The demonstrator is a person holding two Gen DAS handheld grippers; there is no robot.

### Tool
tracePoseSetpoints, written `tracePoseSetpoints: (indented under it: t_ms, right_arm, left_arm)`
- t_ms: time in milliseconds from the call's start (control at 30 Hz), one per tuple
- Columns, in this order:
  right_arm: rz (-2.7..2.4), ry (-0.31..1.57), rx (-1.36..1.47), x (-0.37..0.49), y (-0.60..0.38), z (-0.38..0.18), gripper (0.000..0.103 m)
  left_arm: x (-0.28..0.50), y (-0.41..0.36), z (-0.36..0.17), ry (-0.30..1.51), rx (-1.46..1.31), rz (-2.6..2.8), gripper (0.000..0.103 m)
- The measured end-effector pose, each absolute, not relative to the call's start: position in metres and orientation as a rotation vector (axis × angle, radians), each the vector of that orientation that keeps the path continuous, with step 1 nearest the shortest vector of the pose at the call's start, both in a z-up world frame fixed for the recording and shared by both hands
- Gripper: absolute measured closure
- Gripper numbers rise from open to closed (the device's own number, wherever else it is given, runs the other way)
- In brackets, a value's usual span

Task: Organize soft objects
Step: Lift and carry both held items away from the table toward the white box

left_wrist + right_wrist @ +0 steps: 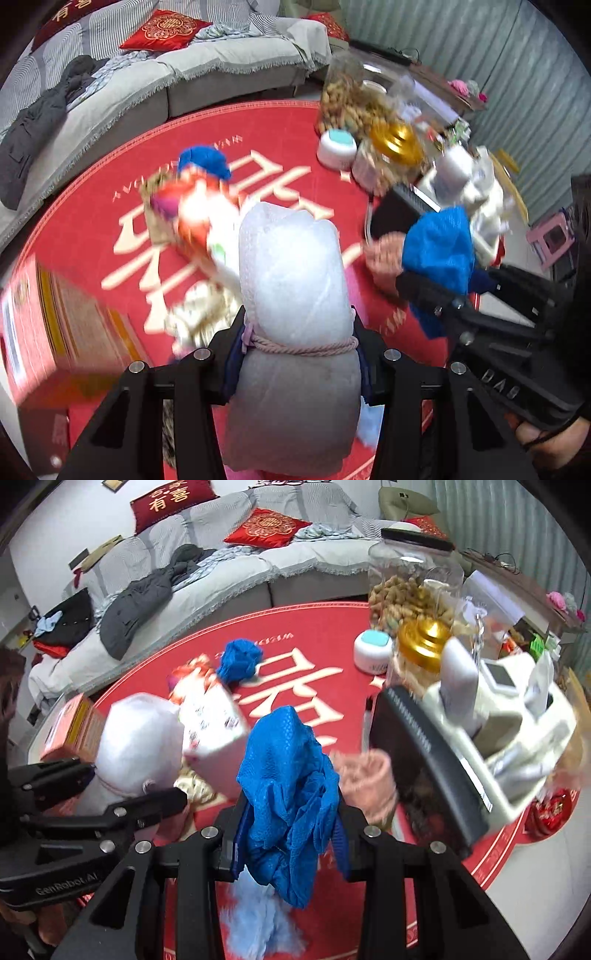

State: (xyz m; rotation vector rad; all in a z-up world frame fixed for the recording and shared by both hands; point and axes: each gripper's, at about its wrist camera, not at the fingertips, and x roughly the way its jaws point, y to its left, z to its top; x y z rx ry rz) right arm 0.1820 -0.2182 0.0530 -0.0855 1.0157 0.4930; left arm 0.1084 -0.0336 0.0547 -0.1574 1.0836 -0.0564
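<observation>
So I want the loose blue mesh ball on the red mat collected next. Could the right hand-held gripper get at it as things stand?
Probably not yet: the right hand-held gripper is shut on a blue mesh cloth. The path to the blue mesh ball across the red mat looks open.

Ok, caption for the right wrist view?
Right gripper shut on blue mesh cloth above the red round rug.
</observation>
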Motion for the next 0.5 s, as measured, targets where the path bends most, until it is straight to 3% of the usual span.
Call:
tracePoseSetpoints:
  t_ms: [500]
  right_arm:
    - [0.427,1.023,-0.041,0.270,-0.189,0.071,0.063]
  left_arm:
    - [0.201,-0.002,0.086,1.092,-0.141,0.049,0.053]
